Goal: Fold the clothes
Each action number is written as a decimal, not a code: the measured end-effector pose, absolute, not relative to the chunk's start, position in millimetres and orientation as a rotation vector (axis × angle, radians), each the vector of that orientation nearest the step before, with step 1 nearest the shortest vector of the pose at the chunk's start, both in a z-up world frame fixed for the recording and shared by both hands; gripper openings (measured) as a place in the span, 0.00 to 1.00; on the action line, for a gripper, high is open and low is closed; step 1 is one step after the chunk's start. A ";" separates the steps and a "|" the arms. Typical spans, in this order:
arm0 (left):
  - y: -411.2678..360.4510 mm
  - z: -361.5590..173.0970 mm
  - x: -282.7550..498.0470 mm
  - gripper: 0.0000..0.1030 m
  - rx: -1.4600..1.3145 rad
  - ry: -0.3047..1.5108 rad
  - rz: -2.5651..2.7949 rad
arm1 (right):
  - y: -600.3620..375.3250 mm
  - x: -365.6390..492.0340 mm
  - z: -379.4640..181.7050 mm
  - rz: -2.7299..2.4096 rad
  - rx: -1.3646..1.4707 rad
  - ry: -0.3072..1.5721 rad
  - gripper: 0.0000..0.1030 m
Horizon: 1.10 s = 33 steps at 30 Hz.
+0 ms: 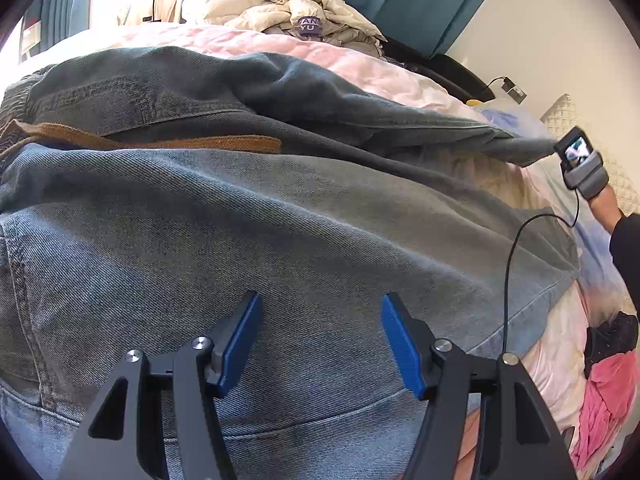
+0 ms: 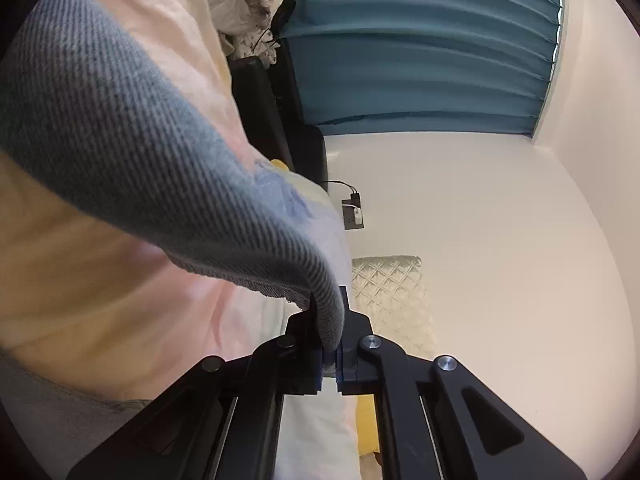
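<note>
A pair of blue denim jeans [image 1: 260, 208] with a brown belt [image 1: 160, 142] lies spread across a pink bed cover [image 1: 360, 68]. My left gripper [image 1: 320, 344] is open with blue pads, hovering just above the seat of the jeans. My right gripper [image 2: 330, 344] is shut on the hem end of one jeans leg [image 2: 160, 152] and holds it lifted off the bed. In the left wrist view the right gripper's device and hand [image 1: 584, 172] show at the far right, at the end of the stretched leg.
A heap of pale clothes [image 1: 288, 12] sits at the far end of the bed by a teal curtain [image 2: 420, 48]. Pink and black garments [image 1: 608, 380] lie at the right edge. A quilted pillow [image 2: 388, 292] and a wall socket [image 2: 354, 214] are near the white wall.
</note>
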<state>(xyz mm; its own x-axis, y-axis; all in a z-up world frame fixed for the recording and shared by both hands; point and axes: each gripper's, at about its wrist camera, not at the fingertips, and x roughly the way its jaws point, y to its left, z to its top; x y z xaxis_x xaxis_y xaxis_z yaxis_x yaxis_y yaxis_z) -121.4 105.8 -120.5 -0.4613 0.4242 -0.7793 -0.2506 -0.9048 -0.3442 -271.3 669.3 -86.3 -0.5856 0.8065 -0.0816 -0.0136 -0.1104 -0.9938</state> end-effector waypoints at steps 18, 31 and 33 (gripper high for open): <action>101.0 -88.2 -107.5 0.62 -1.222 -0.167 2.494 | 688.1 -189.4 -123.3 2.100 -1.242 -1.203 0.44; 92.6 14.6 -40.9 0.62 -1.077 -0.025 2.689 | 566.6 -51.8 51.2 2.754 -1.122 -0.179 0.45; 90.3 30.6 -24.6 0.62 -1.053 -0.010 2.705 | 527.5 -25.7 63.2 2.814 -1.101 -0.127 0.45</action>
